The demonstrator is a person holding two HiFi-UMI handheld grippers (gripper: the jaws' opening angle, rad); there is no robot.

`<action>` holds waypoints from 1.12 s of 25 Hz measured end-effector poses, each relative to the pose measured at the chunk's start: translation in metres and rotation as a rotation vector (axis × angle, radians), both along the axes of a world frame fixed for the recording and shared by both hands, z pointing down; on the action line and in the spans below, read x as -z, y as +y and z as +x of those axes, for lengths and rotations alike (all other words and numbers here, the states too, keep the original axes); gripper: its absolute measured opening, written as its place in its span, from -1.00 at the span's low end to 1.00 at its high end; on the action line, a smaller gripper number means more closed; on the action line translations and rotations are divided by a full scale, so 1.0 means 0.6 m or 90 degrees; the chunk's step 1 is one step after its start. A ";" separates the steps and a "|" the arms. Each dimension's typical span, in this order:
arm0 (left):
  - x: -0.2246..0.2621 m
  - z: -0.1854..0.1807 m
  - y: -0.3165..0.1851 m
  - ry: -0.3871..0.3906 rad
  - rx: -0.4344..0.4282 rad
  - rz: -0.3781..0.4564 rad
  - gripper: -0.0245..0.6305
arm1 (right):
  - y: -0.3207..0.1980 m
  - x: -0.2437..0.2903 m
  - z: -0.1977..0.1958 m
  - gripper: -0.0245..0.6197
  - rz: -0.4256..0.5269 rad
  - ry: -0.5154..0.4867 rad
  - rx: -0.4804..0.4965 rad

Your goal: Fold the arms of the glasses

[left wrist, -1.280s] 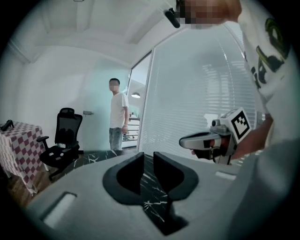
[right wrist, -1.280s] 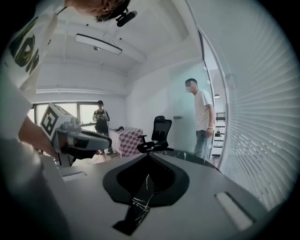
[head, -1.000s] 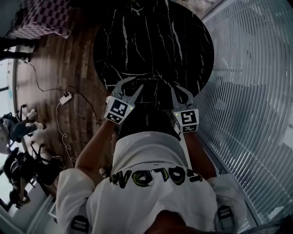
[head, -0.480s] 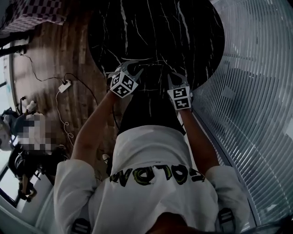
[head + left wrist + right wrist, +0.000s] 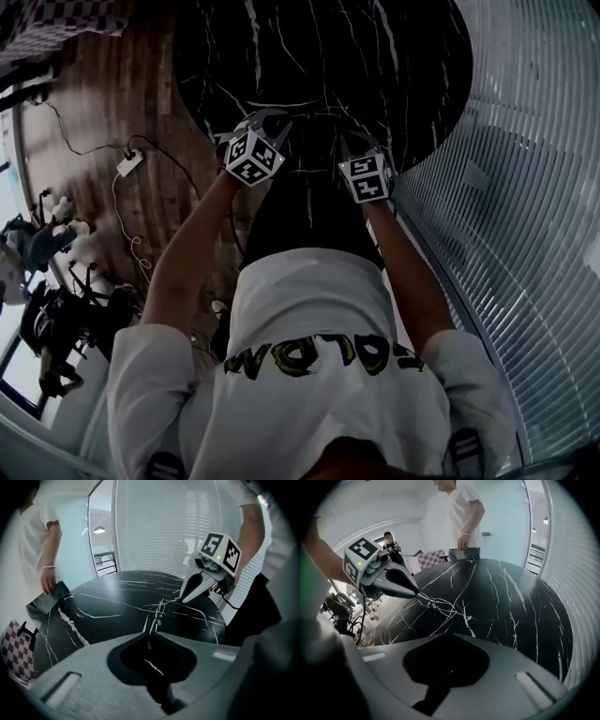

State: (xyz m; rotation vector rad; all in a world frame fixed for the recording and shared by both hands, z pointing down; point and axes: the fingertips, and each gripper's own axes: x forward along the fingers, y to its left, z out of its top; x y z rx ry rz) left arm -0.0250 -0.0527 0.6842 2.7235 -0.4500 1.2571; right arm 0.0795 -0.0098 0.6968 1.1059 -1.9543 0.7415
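Observation:
Thin wire-framed glasses (image 5: 159,618) (image 5: 430,603) lie on the black marble table (image 5: 319,56) near its front edge, hard to make out against the white veins. My left gripper (image 5: 150,633) (image 5: 416,593) (image 5: 267,124) has just been closing, and its tips now pinch a thin wire part of the glasses. My right gripper (image 5: 449,635) (image 5: 182,600) (image 5: 361,148) is shut, its tip down at the table beside the other end of the glasses. Whether it touches the frame I cannot tell.
A person (image 5: 461,522) (image 5: 42,550) stands at the far side of the round table. A slatted wall (image 5: 525,187) runs close on the right. A checked cloth (image 5: 14,653) and a cable with a power strip (image 5: 128,164) lie on the wooden floor to the left.
Both grippers have come down to the table's near edge. The left jaws stood spread wide in the earliest frame and are now drawn together. The right jaws stayed shut.

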 end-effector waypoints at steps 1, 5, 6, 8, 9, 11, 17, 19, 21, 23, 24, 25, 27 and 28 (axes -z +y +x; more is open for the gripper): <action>0.000 0.001 0.001 0.001 0.000 0.001 -0.86 | 0.001 -0.002 -0.002 -0.92 -0.004 0.001 0.002; -0.001 0.004 -0.002 0.001 -0.007 0.011 -0.89 | -0.003 -0.009 -0.009 -0.92 -0.008 0.001 0.011; -0.001 0.005 -0.002 0.001 -0.010 0.013 -0.89 | -0.005 -0.011 -0.010 -0.92 -0.008 0.001 0.013; -0.001 0.007 0.001 0.000 -0.014 0.014 -0.89 | -0.005 -0.013 -0.014 -0.92 -0.009 0.001 0.019; -0.001 0.008 0.004 -0.001 -0.016 0.013 -0.90 | -0.005 -0.014 -0.017 -0.92 -0.009 0.001 0.021; -0.001 0.008 0.008 -0.002 -0.016 0.012 -0.90 | -0.006 -0.015 -0.023 -0.92 -0.012 0.000 0.027; 0.004 0.011 0.019 -0.005 -0.024 0.013 -0.90 | -0.009 -0.020 -0.039 -0.92 -0.016 0.000 0.043; 0.006 0.013 0.024 -0.006 -0.027 0.011 -0.90 | -0.011 -0.021 -0.045 -0.92 -0.017 0.000 0.050; 0.005 0.017 0.030 -0.006 -0.031 0.009 -0.90 | -0.014 -0.022 -0.051 -0.92 -0.017 0.001 0.056; 0.005 0.023 0.036 -0.005 -0.035 0.006 -0.90 | -0.017 -0.022 -0.055 -0.92 -0.014 0.003 0.063; 0.005 0.025 0.040 -0.005 -0.038 0.004 -0.90 | -0.019 -0.021 -0.057 -0.92 -0.013 0.003 0.065; 0.005 0.028 0.043 -0.005 -0.040 0.003 -0.90 | -0.021 -0.021 -0.059 -0.92 -0.011 0.002 0.068; 0.006 0.032 0.049 -0.005 -0.045 0.001 -0.90 | -0.025 -0.020 -0.063 -0.92 -0.009 0.002 0.071; 0.007 0.033 0.052 -0.004 -0.046 0.000 -0.90 | -0.027 -0.020 -0.065 -0.92 -0.009 0.002 0.073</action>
